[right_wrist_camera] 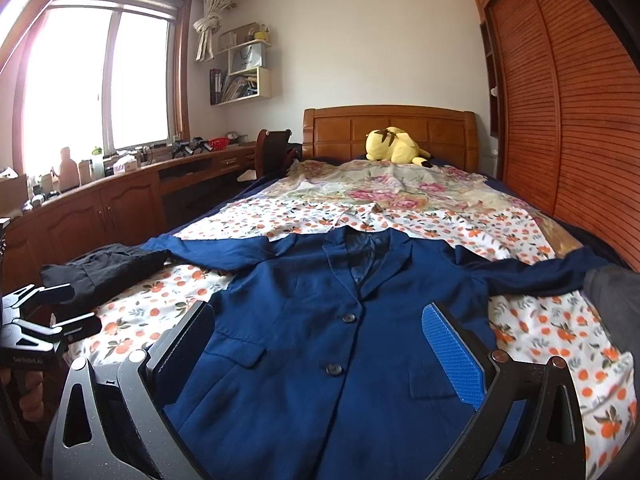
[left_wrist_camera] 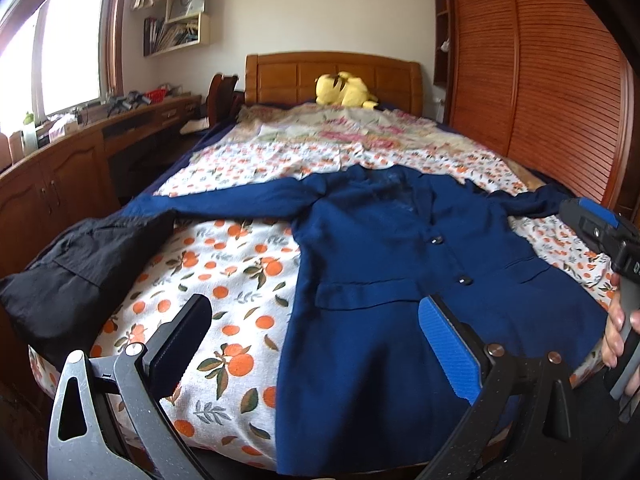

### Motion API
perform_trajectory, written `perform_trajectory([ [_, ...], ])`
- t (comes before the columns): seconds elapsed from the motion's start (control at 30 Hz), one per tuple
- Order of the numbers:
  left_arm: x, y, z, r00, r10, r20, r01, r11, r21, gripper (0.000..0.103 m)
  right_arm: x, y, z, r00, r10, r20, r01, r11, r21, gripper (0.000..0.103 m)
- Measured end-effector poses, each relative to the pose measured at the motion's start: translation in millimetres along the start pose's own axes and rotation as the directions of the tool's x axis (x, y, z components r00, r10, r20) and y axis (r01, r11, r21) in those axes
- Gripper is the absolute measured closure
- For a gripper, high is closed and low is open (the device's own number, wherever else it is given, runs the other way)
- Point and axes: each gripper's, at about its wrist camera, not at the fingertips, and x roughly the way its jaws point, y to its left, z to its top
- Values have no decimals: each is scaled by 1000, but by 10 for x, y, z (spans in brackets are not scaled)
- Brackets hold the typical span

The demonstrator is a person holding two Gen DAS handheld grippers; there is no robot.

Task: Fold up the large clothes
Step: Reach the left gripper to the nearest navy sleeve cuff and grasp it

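A navy blue jacket (left_wrist_camera: 380,280) lies flat and face up on the bed, buttoned, with both sleeves spread out to the sides; it also shows in the right wrist view (right_wrist_camera: 340,344). My left gripper (left_wrist_camera: 316,348) is open and empty above the jacket's lower left edge. My right gripper (right_wrist_camera: 320,356) is open and empty above the jacket's lower front. The right gripper also shows at the right edge of the left wrist view (left_wrist_camera: 600,232), held in a hand. The left gripper shows at the left edge of the right wrist view (right_wrist_camera: 44,312).
A black garment (left_wrist_camera: 76,264) lies on the bed's left corner, beside the jacket's left sleeve. The bed has an orange-print sheet (left_wrist_camera: 224,264), a floral blanket (right_wrist_camera: 392,192) and a yellow plush toy (right_wrist_camera: 396,146) by the headboard. A wooden desk (right_wrist_camera: 120,196) runs along the left, a wardrobe (right_wrist_camera: 560,100) along the right.
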Motion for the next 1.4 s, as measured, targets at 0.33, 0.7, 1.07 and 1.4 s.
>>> perform_trajectory([
  [0.33, 410, 311, 43, 996, 82, -48, -83, 996, -26, 0, 766, 1, 22, 996, 66, -53, -69, 996, -49, 0],
  [0.7, 1010, 723, 248, 988, 68, -140, -69, 998, -4, 0, 1273, -20, -90, 979, 105, -174, -123, 988, -94, 0],
  [1.07, 1645, 1146, 642, 994, 58, -96, -63, 997, -55, 4, 1334, -5, -69, 969, 107, -222, -127, 989, -80, 0],
  [1.4, 2555, 1459, 906, 979, 72, -189, -93, 990, -103, 38, 1338, -35, -86, 965, 121, -231, -137, 989, -57, 0],
])
